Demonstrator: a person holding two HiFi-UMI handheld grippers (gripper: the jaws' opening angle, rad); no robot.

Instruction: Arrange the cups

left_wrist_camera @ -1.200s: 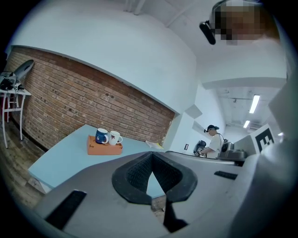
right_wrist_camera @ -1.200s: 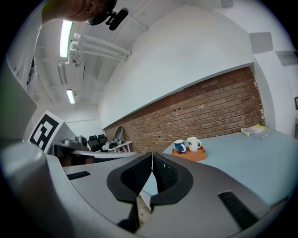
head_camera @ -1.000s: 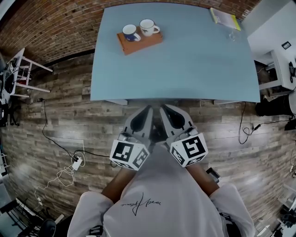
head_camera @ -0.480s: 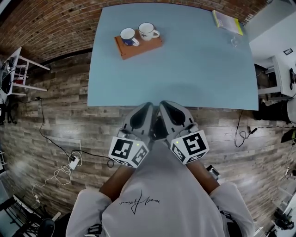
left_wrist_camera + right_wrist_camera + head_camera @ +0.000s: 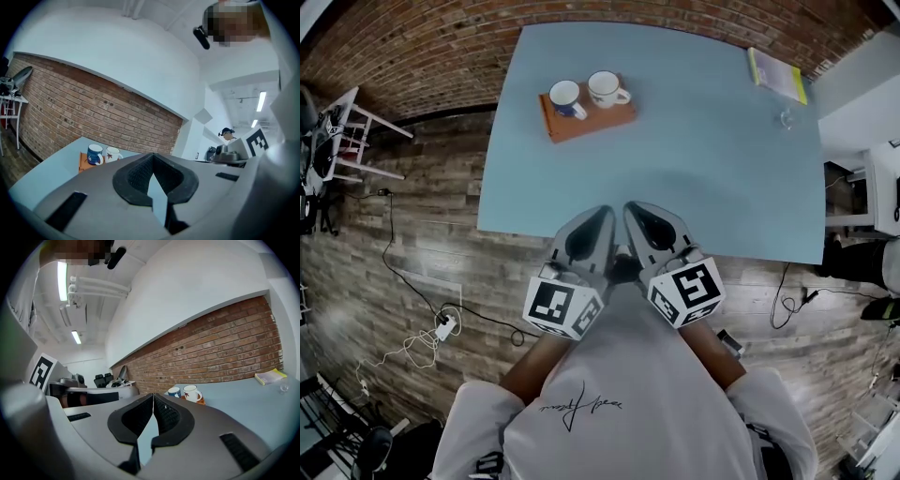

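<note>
A blue cup point(image 5: 565, 97) and a white cup point(image 5: 605, 88) stand side by side on an orange-brown tray point(image 5: 586, 120) at the far left of the light blue table point(image 5: 703, 159). My left gripper point(image 5: 602, 215) and right gripper point(image 5: 630, 208) are held close together, their tips just over the table's near edge, far from the cups. Both are shut with nothing in them. In the left gripper view the blue cup point(image 5: 95, 154) and white cup point(image 5: 112, 154) show beyond the shut left gripper point(image 5: 152, 157). The right gripper view has the same blue cup point(image 5: 174, 392) and white cup point(image 5: 191, 393) past the shut right gripper point(image 5: 153, 396).
A yellow-edged book point(image 5: 776, 73) and a small clear glass point(image 5: 785, 118) lie at the table's far right corner. A white stool point(image 5: 356, 141) stands left of the table, and cables point(image 5: 441, 328) trail on the wooden floor. A person point(image 5: 228, 135) stands far off in the room.
Both grippers have moved forward together; their tips, short of the table's near edge a second ago, are now just over it. Both stay shut and the cups have not moved.
</note>
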